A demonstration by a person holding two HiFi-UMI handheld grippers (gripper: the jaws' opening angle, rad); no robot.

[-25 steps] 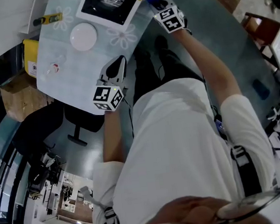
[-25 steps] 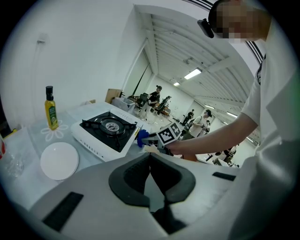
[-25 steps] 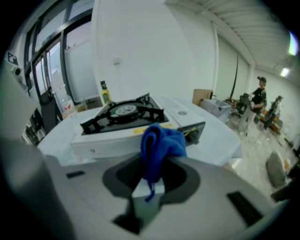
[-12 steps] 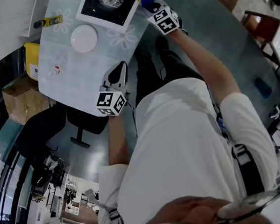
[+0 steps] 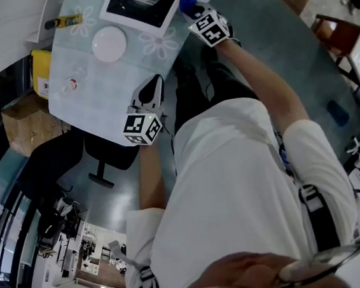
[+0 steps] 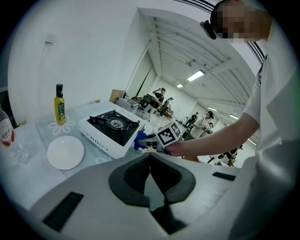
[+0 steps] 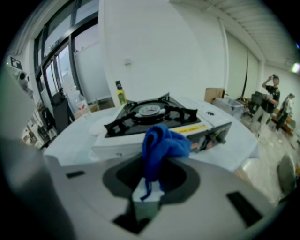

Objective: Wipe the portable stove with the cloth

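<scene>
Legible text, brands or numbers: none in any view.

- Portable stove (image 7: 154, 115), front panel: yellow strip label (image 7: 191, 127) with dark print, too blurred to read.
- Oil bottle (image 6: 59, 104), far left on the table (image 5: 98, 94): yellow label, print too small.
- Clear bottle (image 6: 5, 136), left edge: red label, characters not decipherable.
- Yellow box (image 5: 39, 65), left of the table: white label, unreadable.
- Left gripper (image 5: 153, 85) and right gripper (image 5: 191, 9): marker cubes with black-and-white square patterns, no letters or digits.
</scene>
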